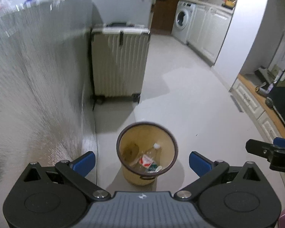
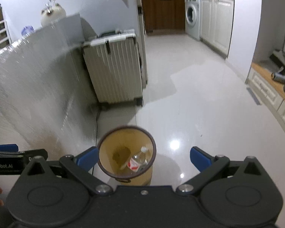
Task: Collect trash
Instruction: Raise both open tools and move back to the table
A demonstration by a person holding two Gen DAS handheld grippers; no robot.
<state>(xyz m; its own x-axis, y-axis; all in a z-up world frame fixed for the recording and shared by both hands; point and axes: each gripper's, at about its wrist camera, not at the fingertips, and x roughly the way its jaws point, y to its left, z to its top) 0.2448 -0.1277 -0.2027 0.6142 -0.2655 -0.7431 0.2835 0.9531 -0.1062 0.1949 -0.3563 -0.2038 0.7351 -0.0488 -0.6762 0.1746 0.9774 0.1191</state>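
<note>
Both grippers, left gripper (image 1: 142, 160) and right gripper (image 2: 144, 158), hang wide open and empty; the bin (image 1: 123, 163) sits low centre, nearer the left, with a bottle (image 1: 152, 156) inside.

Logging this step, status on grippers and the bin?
Left gripper open, empty. Right gripper open, empty. Trash bin on the floor below both, plastic bottle lying inside. Nothing blocking; suitcase stands well behind.

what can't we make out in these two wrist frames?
- Bin bottom: in both views its own near wall hides it; beyond the bottle and a brownish scrap, contents are unclear.
- Bottle label: too small to read.
- Grey panel on the left: motion-blurred in both views.
- Right tongs in the left view: cut off by the frame edge.
- Left tongs: open, empty.
</note>
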